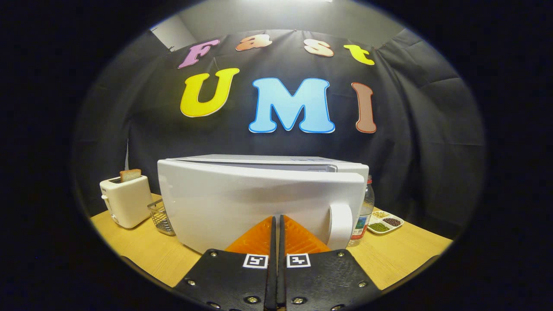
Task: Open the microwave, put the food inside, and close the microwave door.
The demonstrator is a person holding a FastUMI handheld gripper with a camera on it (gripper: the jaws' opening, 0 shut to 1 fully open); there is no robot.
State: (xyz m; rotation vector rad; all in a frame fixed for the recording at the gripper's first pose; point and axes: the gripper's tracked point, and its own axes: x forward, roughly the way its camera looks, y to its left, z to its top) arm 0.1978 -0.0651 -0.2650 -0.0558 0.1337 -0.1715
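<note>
My gripper [276, 221] closed, empty, tips at microwave [259, 203] door; opening step — next, hook handle [340, 225].

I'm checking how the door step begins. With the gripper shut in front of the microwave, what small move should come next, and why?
Probably open the gripper and shift it toward the door handle. The fingers are closed together with nothing between them, right up against the microwave door. The door looks closed or nearly so, and the handle sits just beside the fingers on the bottle side.
</note>
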